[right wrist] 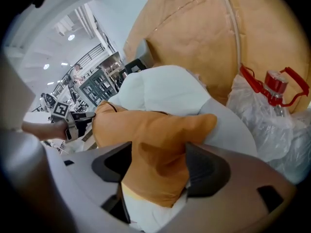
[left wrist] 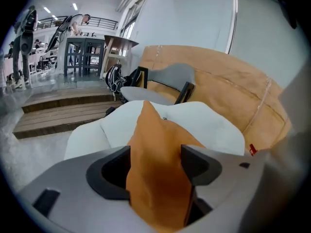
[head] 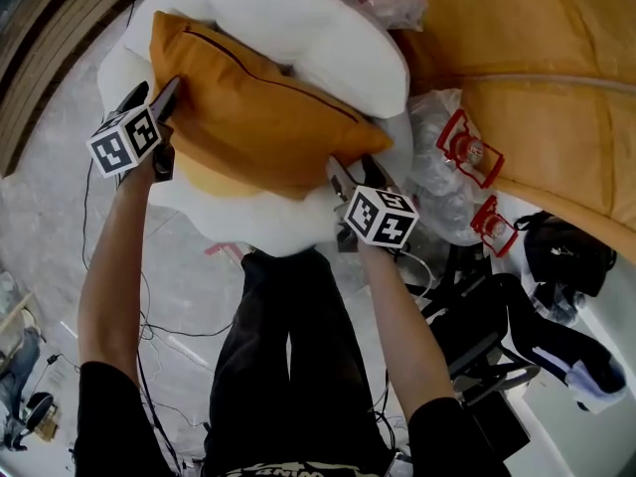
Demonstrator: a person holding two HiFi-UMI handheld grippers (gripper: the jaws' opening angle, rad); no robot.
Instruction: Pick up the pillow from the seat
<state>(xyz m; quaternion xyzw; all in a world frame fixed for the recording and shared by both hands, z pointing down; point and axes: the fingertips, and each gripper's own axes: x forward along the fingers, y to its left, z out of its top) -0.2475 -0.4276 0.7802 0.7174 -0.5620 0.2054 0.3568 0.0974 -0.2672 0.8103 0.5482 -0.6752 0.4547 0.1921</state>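
Observation:
An orange pillow (head: 248,117) lies on a white padded seat (head: 298,18). My left gripper (head: 159,102) is at the pillow's left corner, and that corner (left wrist: 155,178) fills the gap between its widely spread jaws. My right gripper (head: 348,172) is at the pillow's near right corner. There the orange fabric (right wrist: 155,149) sits creased between jaws that also stand wide apart, with white cushion (right wrist: 165,91) below and behind. Both grippers are open around the fabric rather than pinching it. The left gripper (left wrist: 155,164) and right gripper (right wrist: 158,164) each show both jaw tips.
A large tan beanbag (head: 537,68) rises behind the seat. Clear plastic bags holding bottles with red handles (head: 467,152) lie to the right, beside a black bag (head: 566,256). Cables (head: 149,326) trail over the floor. Wooden steps (left wrist: 58,110) and a distant person (left wrist: 77,21) are far left.

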